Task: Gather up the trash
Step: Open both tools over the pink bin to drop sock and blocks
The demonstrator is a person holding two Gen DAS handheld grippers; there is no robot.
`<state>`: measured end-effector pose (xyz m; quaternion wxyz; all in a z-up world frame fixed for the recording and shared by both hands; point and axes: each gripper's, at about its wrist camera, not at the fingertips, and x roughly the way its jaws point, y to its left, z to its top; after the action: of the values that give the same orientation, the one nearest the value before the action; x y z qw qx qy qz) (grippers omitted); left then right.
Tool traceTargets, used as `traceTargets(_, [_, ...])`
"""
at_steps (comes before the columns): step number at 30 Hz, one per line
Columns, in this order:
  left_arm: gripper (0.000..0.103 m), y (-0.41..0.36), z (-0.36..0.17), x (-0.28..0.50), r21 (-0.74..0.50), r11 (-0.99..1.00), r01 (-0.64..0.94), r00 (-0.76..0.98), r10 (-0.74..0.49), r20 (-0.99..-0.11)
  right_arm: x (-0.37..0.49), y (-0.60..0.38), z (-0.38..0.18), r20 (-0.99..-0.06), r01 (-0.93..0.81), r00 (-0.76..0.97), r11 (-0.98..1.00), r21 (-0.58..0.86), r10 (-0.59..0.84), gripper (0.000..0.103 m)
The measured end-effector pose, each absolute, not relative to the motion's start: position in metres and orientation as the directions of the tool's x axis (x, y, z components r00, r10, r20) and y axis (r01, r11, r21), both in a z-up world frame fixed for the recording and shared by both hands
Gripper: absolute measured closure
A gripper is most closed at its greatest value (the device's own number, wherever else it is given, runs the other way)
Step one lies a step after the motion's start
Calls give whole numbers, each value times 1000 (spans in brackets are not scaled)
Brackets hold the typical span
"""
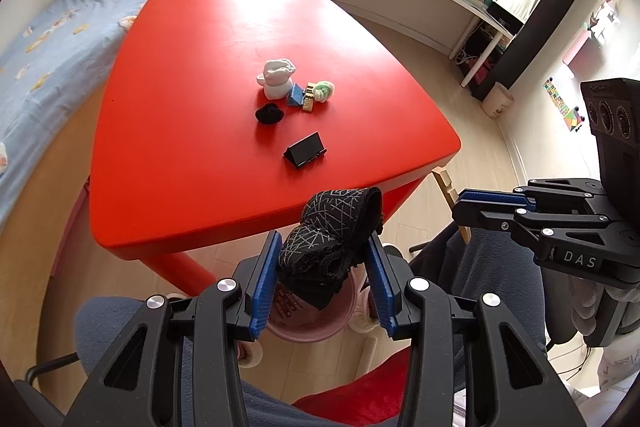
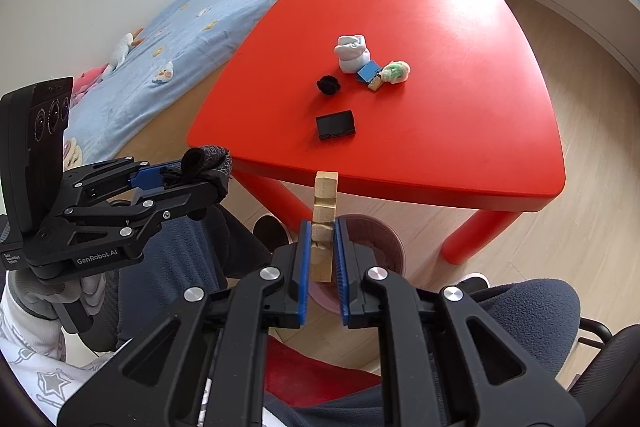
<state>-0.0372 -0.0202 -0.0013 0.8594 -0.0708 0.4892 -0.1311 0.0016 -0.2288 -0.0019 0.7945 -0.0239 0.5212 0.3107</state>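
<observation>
Already we have two pieces of trash off the red surface (image 1: 224, 75) and hanging over the pink bin (image 1: 308, 327) on the floor at its near edge, between our knees. Neither has been let go yet, so as we judge it the drop comes next.

Five things are left on the surface, all near its middle: a white rolled sock (image 1: 277, 78), a black wad (image 1: 269, 114) just in front of it, a small blue piece (image 1: 295, 95) touching a little gold box (image 1: 308, 98), a green-and-white ball (image 1: 323, 90) beside that box, and a black stand (image 1: 306, 149) closer to the bin. We reckon the job is well under half done.

Our left tongs (image 1: 325, 267) are partly spread and pinch a black patterned sock (image 1: 336, 231), bundled up; its lower end hangs right above the bin's mouth.

Our right tongs (image 2: 322, 251) are pressed nearly together on a notched wooden block (image 2: 325, 223), which stands upright between the blue pads, its top poking out past the tips. In the right wrist view the bin (image 2: 390, 247) sits just behind and below the block.
</observation>
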Motion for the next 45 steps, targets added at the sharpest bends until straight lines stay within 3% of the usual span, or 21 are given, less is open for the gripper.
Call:
traceTargets(15, [60, -21, -2, -36, -267, 949, 167, 475, -315, -822, 3, -230, -3, -835, -520, 247, 794, 313, 491, 92])
traceTargets(19, [54, -21, -2, -36, -268, 949, 165, 475, -314, -822, 3, -231, -2, -830, -514, 252, 796, 320, 497, 90])
traceTargets(20, [47, -21, -2, -35, -269, 949, 162, 475, -314, -822, 4, -233, -1, -830, -510, 255, 798, 320, 496, 81])
traceTargets(21, [38, -20, -3, -35, -268, 951, 155, 477, -309, -822, 4, -234, -1, -830, -506, 259, 801, 320, 495, 58])
traceTargets(22, [17, -18, -2, -35, -260, 955, 143, 490, -297, -820, 4, -235, -1, -827, -500, 265, 804, 321, 495, 46])
traceTargets(23, [14, -16, -1, -36, -255, 957, 138, 503, -289, -814, 5, -237, -1, -824, -492, 273, 808, 323, 496, 31])
traceTargets(24, [14, -14, -2, -35, -248, 960, 130, 502, -279, -818, 6, -238, 0, -822, -484, 281, 813, 323, 494, 21])
traceTargets(26, [9, -10, -3, -34, -230, 968, 104, 507, -251, -825, 8, -241, 0, -821, -469, 292, 822, 323, 490, 12])
traceTargets(45, [8, 1, -5, -32, -231, 971, 64, 509, -231, -829, 11, -243, -5, -824, -455, 300, 831, 319, 480, 6])
